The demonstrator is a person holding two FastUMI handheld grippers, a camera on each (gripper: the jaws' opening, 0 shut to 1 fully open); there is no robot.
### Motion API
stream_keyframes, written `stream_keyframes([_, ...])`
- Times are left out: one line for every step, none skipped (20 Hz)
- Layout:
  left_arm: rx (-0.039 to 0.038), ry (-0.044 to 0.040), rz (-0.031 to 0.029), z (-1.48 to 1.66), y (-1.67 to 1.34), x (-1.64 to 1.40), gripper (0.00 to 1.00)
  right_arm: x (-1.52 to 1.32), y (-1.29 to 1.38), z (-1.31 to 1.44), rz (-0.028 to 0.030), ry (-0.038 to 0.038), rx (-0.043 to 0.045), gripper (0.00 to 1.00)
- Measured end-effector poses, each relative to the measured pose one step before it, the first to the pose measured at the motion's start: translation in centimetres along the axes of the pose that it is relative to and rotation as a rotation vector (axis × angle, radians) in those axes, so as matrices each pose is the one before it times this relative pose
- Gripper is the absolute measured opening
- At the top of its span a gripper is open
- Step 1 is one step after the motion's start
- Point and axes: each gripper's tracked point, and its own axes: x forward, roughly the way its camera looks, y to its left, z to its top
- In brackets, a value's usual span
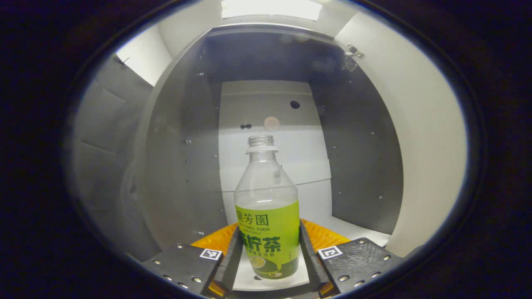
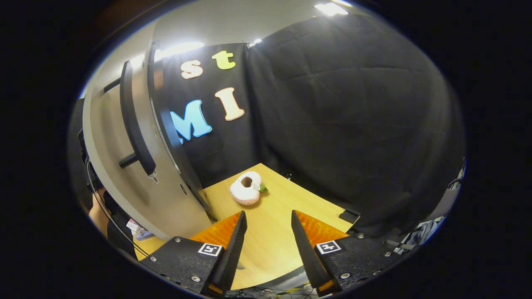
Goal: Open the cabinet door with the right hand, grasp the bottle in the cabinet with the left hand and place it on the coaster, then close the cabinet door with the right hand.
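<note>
A clear plastic bottle [image 1: 267, 207] with a green label and no cap stands upright on the cabinet's white floor [image 1: 320, 203]. My left gripper [image 1: 269, 249] reaches into the cabinet, and its two fingers press on the bottle's lower sides. The open cabinet door [image 2: 124, 174], grey with a long black handle [image 2: 133, 124], stands at the left of the right gripper view. My right gripper [image 2: 268, 232] is open over the wooden table [image 2: 274, 232] with nothing between its fingers. A fluffy white round pad [image 2: 247, 189] with a dark centre, possibly the coaster, lies on the table beyond it.
The cabinet's grey side walls [image 1: 183, 166] close in on both sides of the bottle, with the white back panel [image 1: 270, 104] behind. Black cloth [image 2: 353, 124] bounds the table at back and right. A person's arm [image 2: 97, 216] shows behind the door.
</note>
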Motion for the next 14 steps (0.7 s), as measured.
stream_keyframes([-0.00001,-0.00103,0.00585,0.632,-0.029,-1.088,0.68,0.17,0.009,0.692,0.02132,-0.00783,-0.01034,0.68])
stream_keyframes([-0.00417,0.00061,0.00907,0.43,0.062,-1.197,0.68,0.238,-0.02,0.551,0.02227,-0.00807,-0.01633,0.68])
stream_keyframes([-0.00905,-0.00107,0.00358,0.639,-0.077,-1.162,0.68,0.272,0.04,0.466,0.02358,-0.00329,-0.02026,0.68])
stream_keyframes([-0.00121,-0.00163,0.01467,0.549,0.163,-1.016,0.68,0.261,0.011,0.424,0.02235,0.00167,-0.0207,0.68])
stream_keyframes([0.00411,-0.00375,0.01707,0.565,0.37,-1.145,0.68,0.193,0.018,0.315,0.02624,0.00179,-0.01764,0.68])
stream_keyframes([0.00764,-0.00451,0.01513,0.625,0.296,-1.427,0.75,0.291,0.093,0.225,0.02871,0.00035,-0.01296,0.68])
stream_keyframes([0.01117,-0.00681,0.01798,0.523,0.434,-1.141,0.75,0.264,-0.003,0.104,0.0226,0.00429,-0.01288,0.68])
stream_keyframes([0.01326,-0.00059,0.01842,0.292,0.59,-1.152,0.75,0.29,-0.169,-0.125,0.02196,0.00744,-0.01381,0.68])
stream_keyframes([0.01143,-0.00028,0.01652,0.292,0.721,-1.348,0.75,0.268,0.009,-0.068,0.02198,0.00501,-0.01095,0.68])
stream_keyframes([0.01228,-0.00061,0.02186,0.055,0.972,-1.313,0.75,0.282,-0.079,-0.168,0.01853,0.00372,-0.01021,0.68])
stream_keyframes([0.01049,0.00031,0.02354,0.226,0.998,-1.49,0.74,0.295,-0.149,-0.166,0.01334,0.00359,-0.01075,0.68])
stream_keyframes([0.0139,-0.00107,0.02812,-0.136,0.838,-1.596,0.74,0.394,-0.172,-0.252,0.0117,0.00372,-0.01043,0.68])
stream_keyframes([0.02758,-0.00361,0.03545,0.036,0.899,-1.558,0.74,0.382,0.078,-0.267,0.01676,0.00528,-0.01188,0.68])
stream_keyframes([0.03432,-0.00299,0.03611,-0.247,1.241,-1.609,0.74,0.475,0.111,-0.53,0.01672,0.00843,-0.01928,0.68])
